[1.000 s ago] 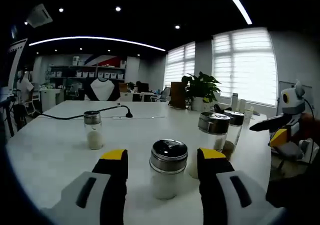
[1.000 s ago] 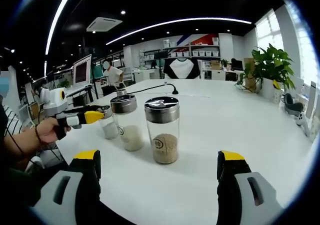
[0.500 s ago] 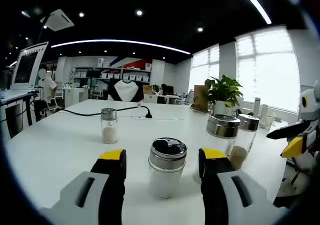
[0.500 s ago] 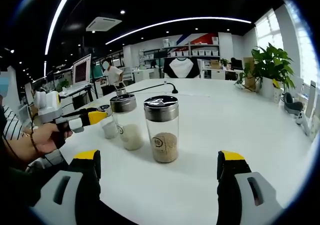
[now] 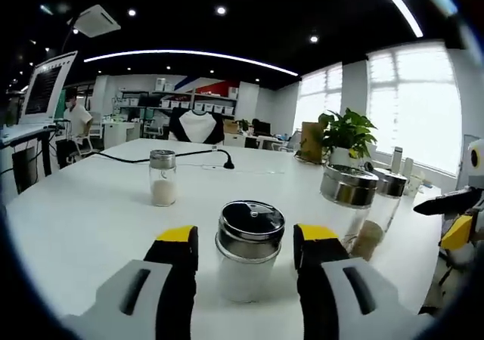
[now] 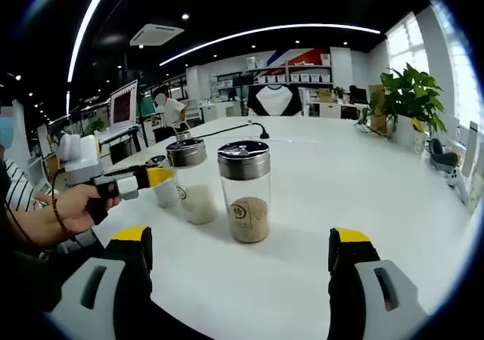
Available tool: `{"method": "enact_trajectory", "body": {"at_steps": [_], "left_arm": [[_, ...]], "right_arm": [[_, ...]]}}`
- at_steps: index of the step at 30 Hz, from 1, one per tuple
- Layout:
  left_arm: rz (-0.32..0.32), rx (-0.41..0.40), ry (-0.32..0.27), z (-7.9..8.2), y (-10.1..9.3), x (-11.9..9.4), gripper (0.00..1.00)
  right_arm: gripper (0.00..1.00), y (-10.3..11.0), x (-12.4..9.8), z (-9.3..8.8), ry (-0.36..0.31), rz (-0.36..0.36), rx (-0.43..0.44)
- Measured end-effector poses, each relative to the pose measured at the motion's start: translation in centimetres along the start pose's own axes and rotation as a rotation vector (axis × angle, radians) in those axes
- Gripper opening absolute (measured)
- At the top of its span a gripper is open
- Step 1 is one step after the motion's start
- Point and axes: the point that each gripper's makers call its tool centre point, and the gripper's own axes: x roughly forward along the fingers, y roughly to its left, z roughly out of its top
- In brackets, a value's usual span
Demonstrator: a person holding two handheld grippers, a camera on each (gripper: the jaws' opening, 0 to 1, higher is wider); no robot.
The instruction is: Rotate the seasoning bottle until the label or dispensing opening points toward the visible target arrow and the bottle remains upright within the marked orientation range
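Observation:
A clear seasoning bottle (image 5: 248, 253) with white contents and a steel cap stands upright on the white table (image 5: 83, 211). My left gripper (image 5: 246, 238) is open, its yellow-tipped jaws on either side of that bottle with a narrow gap on each side. In the right gripper view, the left gripper (image 6: 132, 181) is held by a hand (image 6: 68, 208) at the left, with its tips around the same bottle (image 6: 164, 191). My right gripper (image 6: 240, 279) stands wide open with nothing in it. It is a little short of a bottle of brown seasoning (image 6: 246, 193).
A taller white-filled bottle (image 6: 190, 183) stands beside the brown one. Farther back on the table are a small shaker (image 5: 162, 177) and a black cable (image 5: 189, 155). A potted plant (image 5: 344, 136) is at the far right. The right gripper (image 5: 454, 208) shows at the edge.
The left gripper has come closer to the white-filled bottle and its jaws stand slightly narrower around it. In the right gripper view it has shifted right. The right gripper has not moved.

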Motion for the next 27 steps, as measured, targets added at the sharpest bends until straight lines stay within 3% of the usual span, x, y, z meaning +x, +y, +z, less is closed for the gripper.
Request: {"method": "enact_trajectory", "body": {"at_steps": [5,27], "left_arm": [[-0.024,0.002,-0.009,0.07,-0.41,0.03,0.37],[-0.053,0.026,-0.006,0.02,-0.39,-0.18,0.36]], "right_arm": [[0.99,0.26,-0.14,0.41,-0.018,0.008,0.001],[0.99,0.33,-0.05,0.30,-0.010,0.007,-0.010]]}}
